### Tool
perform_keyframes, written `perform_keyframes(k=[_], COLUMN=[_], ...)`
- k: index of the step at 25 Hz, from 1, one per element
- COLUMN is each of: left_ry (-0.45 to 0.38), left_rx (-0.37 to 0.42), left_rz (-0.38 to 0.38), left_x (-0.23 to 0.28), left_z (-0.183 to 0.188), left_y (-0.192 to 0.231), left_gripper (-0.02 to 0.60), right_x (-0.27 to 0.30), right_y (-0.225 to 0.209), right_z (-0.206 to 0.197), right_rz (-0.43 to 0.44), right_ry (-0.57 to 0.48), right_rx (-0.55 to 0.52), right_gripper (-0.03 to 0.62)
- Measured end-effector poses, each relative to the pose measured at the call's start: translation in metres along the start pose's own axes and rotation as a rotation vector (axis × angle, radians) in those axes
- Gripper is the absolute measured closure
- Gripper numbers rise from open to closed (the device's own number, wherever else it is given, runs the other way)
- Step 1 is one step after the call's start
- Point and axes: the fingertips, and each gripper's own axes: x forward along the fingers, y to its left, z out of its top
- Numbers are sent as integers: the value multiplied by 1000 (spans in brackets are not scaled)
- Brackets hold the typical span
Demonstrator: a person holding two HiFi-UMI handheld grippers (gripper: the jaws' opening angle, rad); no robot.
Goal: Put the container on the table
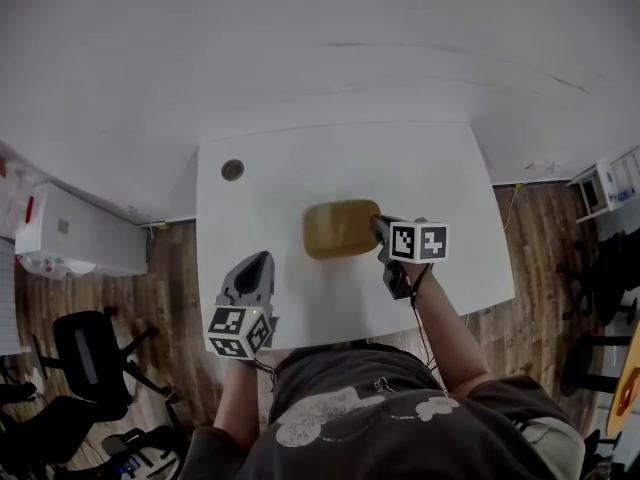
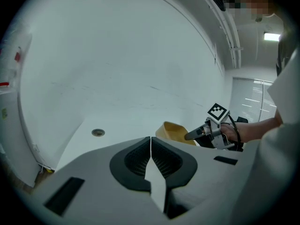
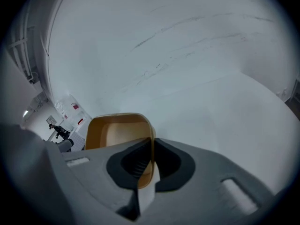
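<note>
Container (image 1: 340, 228) first: a shallow tan tub with rounded corners, open side up, over the middle of the white counter (image 1: 300, 158). From my head view its long axis runs left to right across the counter, and its short right end points at my right gripper (image 1: 379, 227). I cannot tell whether its base touches the counter.

In the right gripper view the jaws are closed on the thin wall of the container (image 3: 117, 129) at its near end, one jaw inside the tub and one outside, with the right gripper (image 3: 152, 143) pinching the rim.

My left gripper (image 1: 262, 259) hangs near the counter's front left edge, well apart from the container. In its own view the left gripper (image 2: 150, 140) has its jaws pressed together with nothing between them.

A small round hole (image 1: 232, 170) sits near the counter's far left corner.

For writing, each gripper's marker cube (image 1: 419, 241) carries black and white squares only. The red labels (image 3: 75, 107) on the white cabinet (image 1: 80, 233) are too small to read.
</note>
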Motion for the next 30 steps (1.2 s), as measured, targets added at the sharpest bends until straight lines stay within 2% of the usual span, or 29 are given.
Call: perform_keyframes(k=[12, 30], left_ry=[-9, 16], left_rx=[31, 30], left_rz=[-30, -44], left_x=[34, 90], left_z=[29, 39], left_y=[66, 123], left_gripper=[571, 571], right_x=[57, 146], right_y=[23, 43], right_z=[40, 84], right_rz=[-42, -61], right_ry=[11, 61], right_rx=[-10, -17], right_gripper=[582, 582])
